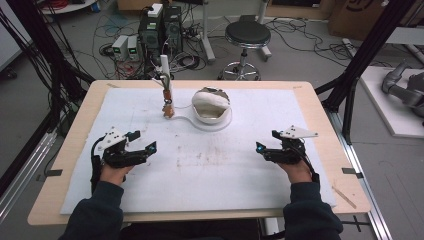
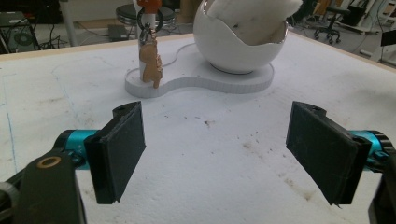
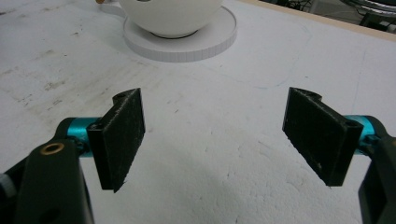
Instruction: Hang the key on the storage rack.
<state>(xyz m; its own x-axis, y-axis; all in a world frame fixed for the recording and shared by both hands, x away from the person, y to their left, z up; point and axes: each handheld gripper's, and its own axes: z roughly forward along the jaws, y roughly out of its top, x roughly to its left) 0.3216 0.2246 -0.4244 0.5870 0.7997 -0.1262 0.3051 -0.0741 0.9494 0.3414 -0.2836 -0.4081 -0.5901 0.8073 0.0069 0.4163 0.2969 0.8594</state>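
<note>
Your left tool (image 1: pixel 142 142) sits low over the white mat (image 1: pixel 210 170) on the table (image 1: pixel 75 125), released: in the left gripper view its two black jaws stand wide apart with nothing but stained mat between them. Your right tool (image 1: pixel 267 141) is released as well; the right gripper view shows its jaws spread just as wide over bare mat. Both of your hands hold the tools near your edge of the table, well apart from each other, one on each side.

Ahead of both tools, toward the far edge, stands a white egg-shaped bowl (image 1: pixel 211 104) on a flat white base (image 2: pixel 205 81). From your left tool the bowl (image 2: pixel 233 44) lies ahead and to the right, with a white cloth-like lining (image 2: pixel 252 18) showing through its broken-looking opening. From your right tool the bowl (image 3: pixel 170 16) lies ahead and to the left, its round part of the base (image 3: pixel 187 44) just beyond the jaw tips in view but not touching them.

On the narrower lobe of that base, beside the bowl, rises a thin white post (image 1: pixel 164 67). A small tan figure-shaped charm (image 2: pixel 151 65) hangs against the post on a dark ring (image 2: pixel 149 21); from your left tool it is nearly straight ahead.
</note>
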